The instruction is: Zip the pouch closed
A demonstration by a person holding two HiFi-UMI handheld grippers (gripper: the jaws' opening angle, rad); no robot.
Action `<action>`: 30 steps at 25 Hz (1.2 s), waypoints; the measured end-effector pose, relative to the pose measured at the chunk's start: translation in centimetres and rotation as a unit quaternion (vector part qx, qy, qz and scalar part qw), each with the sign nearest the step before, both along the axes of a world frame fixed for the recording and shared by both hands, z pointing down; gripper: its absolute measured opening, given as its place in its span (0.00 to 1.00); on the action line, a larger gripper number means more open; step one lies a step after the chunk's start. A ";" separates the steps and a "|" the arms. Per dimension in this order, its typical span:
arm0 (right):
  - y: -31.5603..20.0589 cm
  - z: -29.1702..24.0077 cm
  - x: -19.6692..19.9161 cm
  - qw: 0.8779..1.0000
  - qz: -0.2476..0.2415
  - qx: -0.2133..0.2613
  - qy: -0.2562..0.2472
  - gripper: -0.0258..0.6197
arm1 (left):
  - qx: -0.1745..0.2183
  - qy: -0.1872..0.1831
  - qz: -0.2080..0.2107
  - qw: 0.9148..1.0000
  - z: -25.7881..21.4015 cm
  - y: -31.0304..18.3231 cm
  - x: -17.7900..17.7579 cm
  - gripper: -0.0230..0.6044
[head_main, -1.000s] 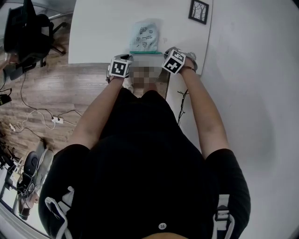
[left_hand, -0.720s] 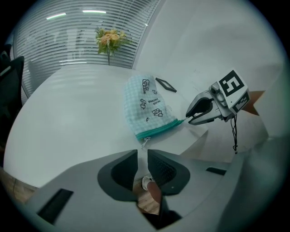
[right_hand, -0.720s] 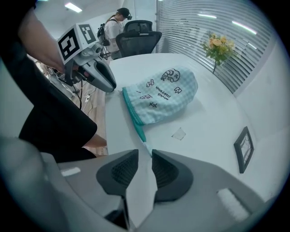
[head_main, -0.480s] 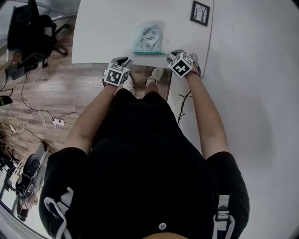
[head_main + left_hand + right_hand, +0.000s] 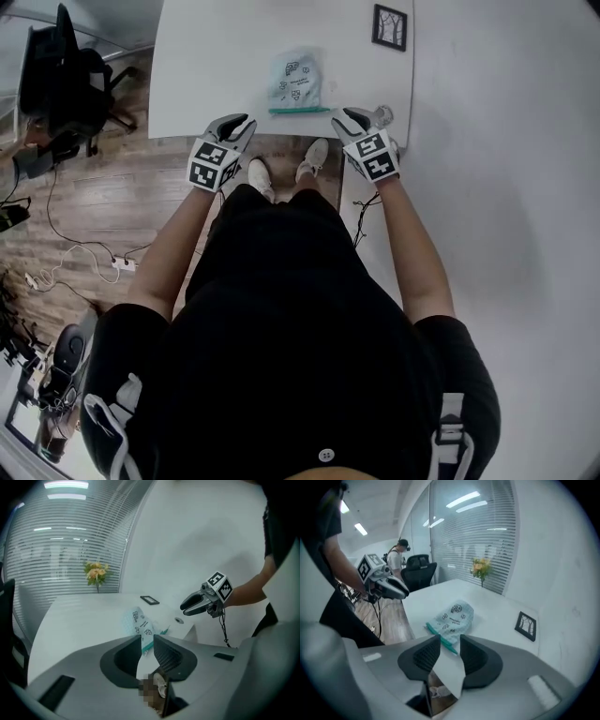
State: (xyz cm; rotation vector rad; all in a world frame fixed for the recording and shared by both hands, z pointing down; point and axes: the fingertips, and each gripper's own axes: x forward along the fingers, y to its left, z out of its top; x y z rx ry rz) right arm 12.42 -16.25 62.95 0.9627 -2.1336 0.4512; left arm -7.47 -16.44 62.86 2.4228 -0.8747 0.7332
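Note:
The pouch (image 5: 296, 82) is pale blue-green with printed figures and a green zipper strip along its near side. It lies flat on the white table (image 5: 216, 56), close to the front edge. My left gripper (image 5: 238, 124) hovers over that edge, left of the pouch, and my right gripper (image 5: 349, 116) hovers to its right. Both sets of jaws have just been opening and hold nothing. In the left gripper view the pouch (image 5: 139, 623) lies beyond the parted jaws (image 5: 147, 644). The right gripper view shows the pouch (image 5: 453, 616) ahead of its jaws (image 5: 450, 648).
A small black picture frame (image 5: 390, 26) lies at the table's far right. A vase of flowers (image 5: 96, 573) stands at the back. A small round fitting (image 5: 178, 619) sits near the right corner. An office chair (image 5: 56, 75) and cables (image 5: 117, 265) are on the wooden floor at left.
Both grippers have lifted away from the table's front edge by the pouch's zipper side and drawn back toward me. Their jaws stand wider apart than before. The pouch has stayed put.

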 end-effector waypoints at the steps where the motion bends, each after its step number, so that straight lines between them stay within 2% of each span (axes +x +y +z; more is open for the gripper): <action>1: 0.2 -1.2 -0.4 1.000 0.014 0.016 -0.022 0.26 | 0.014 0.005 0.009 1.000 -1.0 0.1 0.1 0.18; 5: 0.9 -6.0 -2.5 0.991 0.059 0.069 -0.094 0.23 | 0.053 0.037 0.028 0.998 -5.4 0.4 0.5 0.16; 8: 1.6 -8.9 -3.7 0.983 0.080 0.097 -0.132 0.21 | 0.079 0.059 0.037 0.994 -8.3 0.6 0.9 0.15; 13: 2.9 -12.6 -5.2 0.969 0.102 0.134 -0.179 0.19 | 0.124 0.089 0.074 0.986 -12.7 1.8 1.6 0.06; 22: 5.0 -18.8 -6.7 0.952 0.092 0.211 -0.202 0.10 | 0.139 0.145 0.097 0.975 -17.0 3.2 3.0 0.05; 25: 5.6 -20.7 -7.0 0.947 0.088 0.233 -0.204 0.06 | 0.160 0.149 0.109 0.970 -18.6 3.5 3.7 0.05; 30: 5.6 -23.3 -7.1 0.936 0.090 0.260 -0.220 0.06 | 0.199 0.161 0.117 0.960 -21.9 3.3 4.8 0.05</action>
